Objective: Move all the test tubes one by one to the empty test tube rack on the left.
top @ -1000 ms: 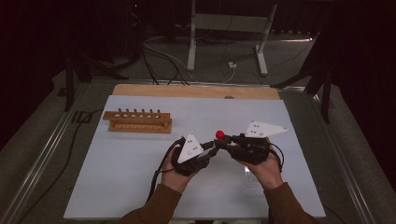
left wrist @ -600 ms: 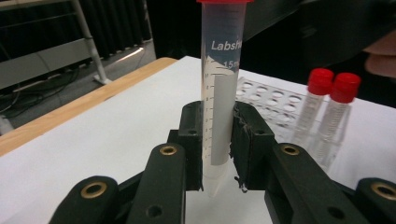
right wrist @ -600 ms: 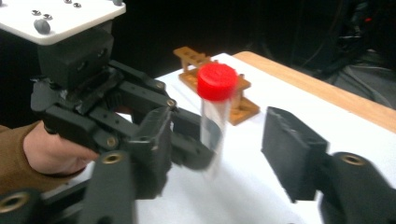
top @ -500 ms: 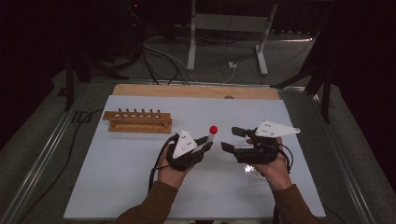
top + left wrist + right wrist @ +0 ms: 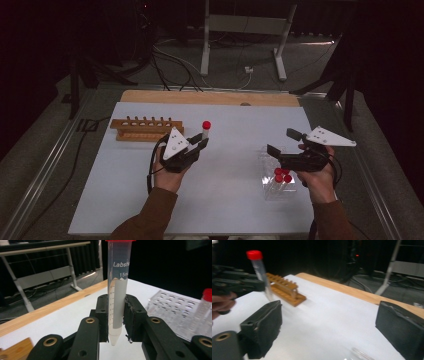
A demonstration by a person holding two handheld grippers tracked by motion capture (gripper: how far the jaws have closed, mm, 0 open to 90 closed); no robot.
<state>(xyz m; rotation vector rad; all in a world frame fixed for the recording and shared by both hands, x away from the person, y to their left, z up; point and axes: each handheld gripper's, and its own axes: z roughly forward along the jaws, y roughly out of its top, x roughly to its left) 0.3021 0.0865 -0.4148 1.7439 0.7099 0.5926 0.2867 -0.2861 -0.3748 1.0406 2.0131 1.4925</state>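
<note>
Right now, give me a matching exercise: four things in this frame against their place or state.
Things:
1. left gripper
2. right gripper
3. wooden tube rack
4. clear plastic rack

States:
A. empty, at the mat's far left
B. jaws wide apart, nothing between them
C. holds red-capped tubes, beside the right hand
D. shut on an upright red-capped tube

Pairs: 1-D, 2-B, 3-A, 4-C

At the lower middle of the high view, both forearms wear brown long sleeves [image 5: 150, 212]. Each black two-jaw hand-held gripper, the left [image 5: 200, 145] and the right [image 5: 281, 142], carries a pale grey three-cornered plate and trails a black cable. Brass-coloured rivets stud the black jaw links.
</note>
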